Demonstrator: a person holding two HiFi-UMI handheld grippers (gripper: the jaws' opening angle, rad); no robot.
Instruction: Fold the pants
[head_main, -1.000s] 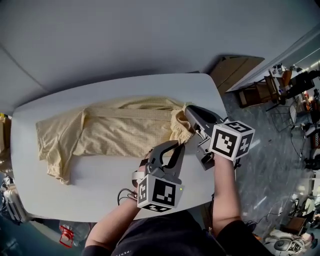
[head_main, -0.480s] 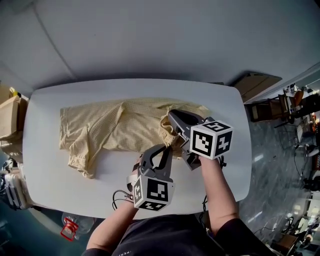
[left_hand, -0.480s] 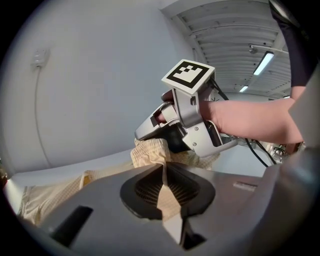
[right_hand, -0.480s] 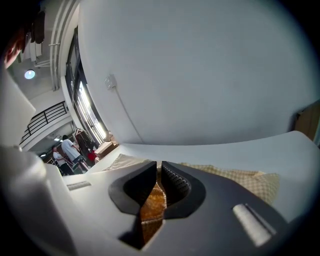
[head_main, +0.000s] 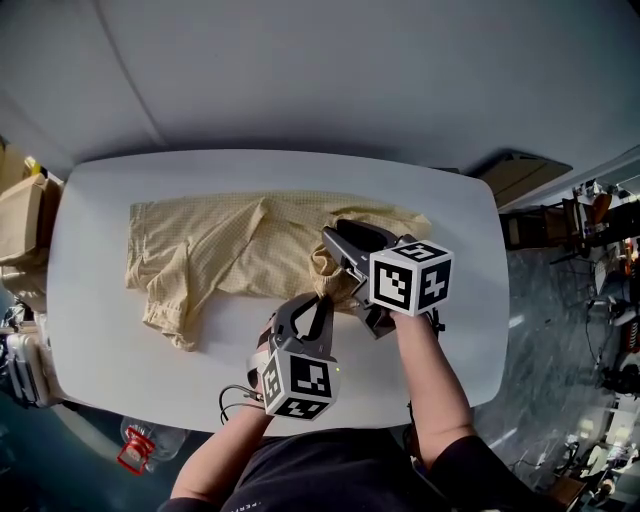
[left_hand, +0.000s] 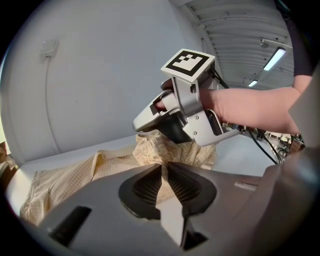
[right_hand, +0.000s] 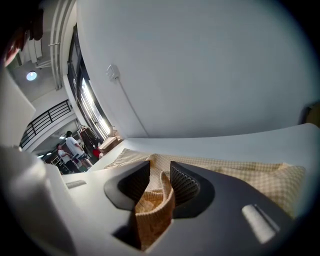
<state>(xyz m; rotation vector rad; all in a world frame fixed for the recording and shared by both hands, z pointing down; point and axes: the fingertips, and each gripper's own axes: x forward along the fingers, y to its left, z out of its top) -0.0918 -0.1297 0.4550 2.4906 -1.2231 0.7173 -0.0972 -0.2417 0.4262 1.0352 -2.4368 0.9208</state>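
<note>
Pale yellow checked pants (head_main: 230, 250) lie spread across the white table (head_main: 440, 340), legs to the left. My right gripper (head_main: 332, 236) rests on the bunched waistband (right_hand: 152, 210) at the right end. Its jaws have just been opening, and the ribbed band hangs loosely between them without being pinched. My left gripper (head_main: 318, 300) is at the pants' near edge, just in front of the right one. Its jaws have just been opening too, to a narrow slit, with the cloth (left_hand: 150, 150) beyond the tips. The right gripper (left_hand: 145, 122) shows close ahead in the left gripper view.
A cardboard box (head_main: 25, 215) stands off the table's left end and a brown box (head_main: 520, 172) on the floor at the far right. A grey wall runs behind the table. Bare tabletop shows along the near edge and on the right. People (right_hand: 70, 145) stand far off.
Both grippers have moved left and down across the table with the waistband end. That end now lies bunched on the pants instead of stretched out to the right.
</note>
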